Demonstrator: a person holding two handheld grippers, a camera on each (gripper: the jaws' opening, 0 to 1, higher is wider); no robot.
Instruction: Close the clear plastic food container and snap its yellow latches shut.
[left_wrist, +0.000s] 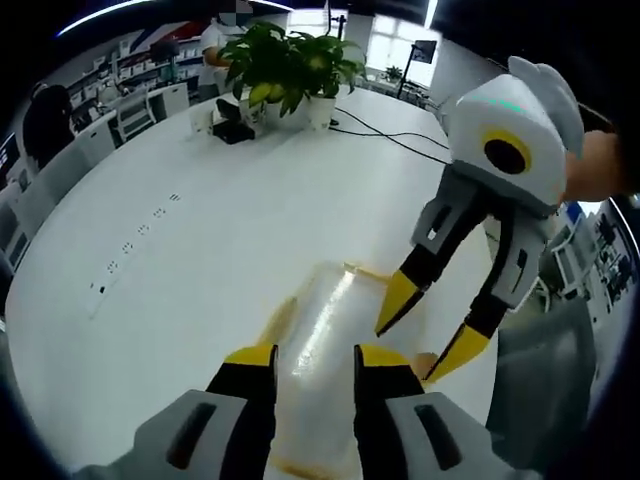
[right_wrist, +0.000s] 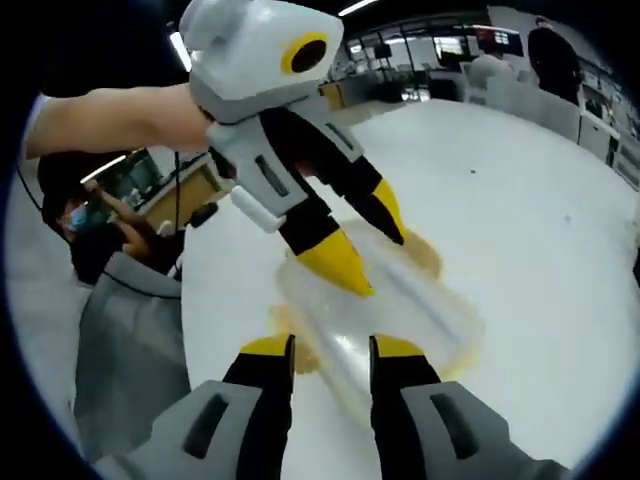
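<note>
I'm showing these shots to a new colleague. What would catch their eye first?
Two yellow-tipped grippers meet over a clear container with yellow latches on a big white table: the right gripper reaches in with open jaws, and the left gripper comes down from above. Behind, potted plants stand at the table's far edge.

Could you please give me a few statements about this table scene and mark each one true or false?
1. The clear container lies on a white table. True.
2. Both grippers are clamped on a red mug. False: the left gripper and right gripper are open over the container.
3. Potted plants stand at the table's far side. True.
4. The container's latches are blue. False: yellow latches show at its edges.
</note>
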